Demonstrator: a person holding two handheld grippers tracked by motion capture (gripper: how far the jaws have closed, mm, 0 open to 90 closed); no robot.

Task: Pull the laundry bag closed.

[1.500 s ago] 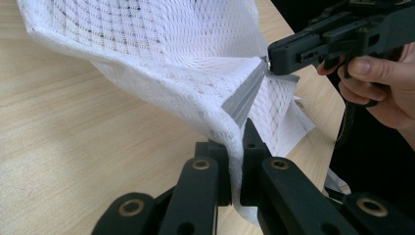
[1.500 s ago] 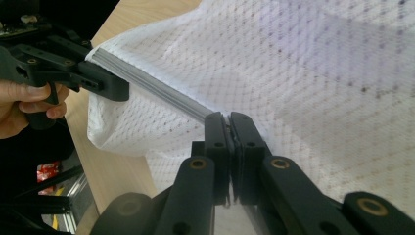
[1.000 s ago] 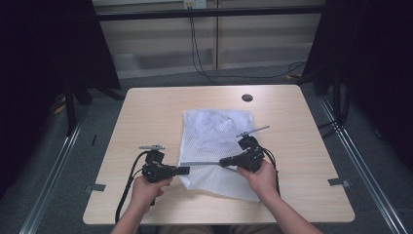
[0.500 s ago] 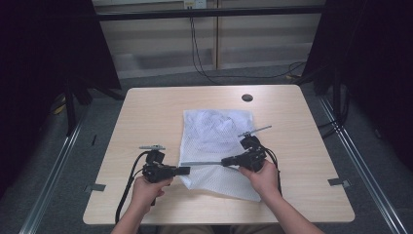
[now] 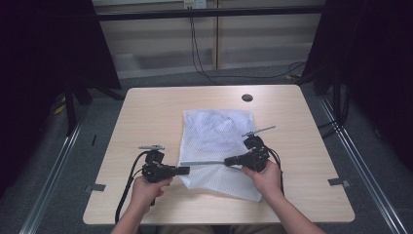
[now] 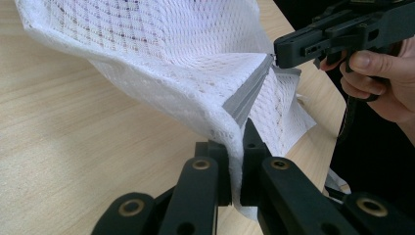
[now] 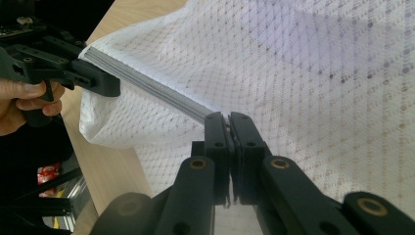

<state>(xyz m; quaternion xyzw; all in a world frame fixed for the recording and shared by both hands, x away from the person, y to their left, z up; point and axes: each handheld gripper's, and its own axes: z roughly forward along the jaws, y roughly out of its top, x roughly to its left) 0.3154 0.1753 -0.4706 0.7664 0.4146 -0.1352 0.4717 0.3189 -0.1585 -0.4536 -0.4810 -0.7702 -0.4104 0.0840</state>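
Nothing had moved since the earlier frames: you kept both hands in place. Your left gripper (image 5: 186,170) and right gripper (image 5: 228,160) were each clenched on the grey zipper edge (image 5: 207,163) of the white mesh bag (image 5: 216,134), stretched taut between them above the table (image 5: 146,117).

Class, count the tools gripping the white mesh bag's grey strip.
2. The left tool clamps the strip's left end on the mesh bag; the right tool clamps its right end.
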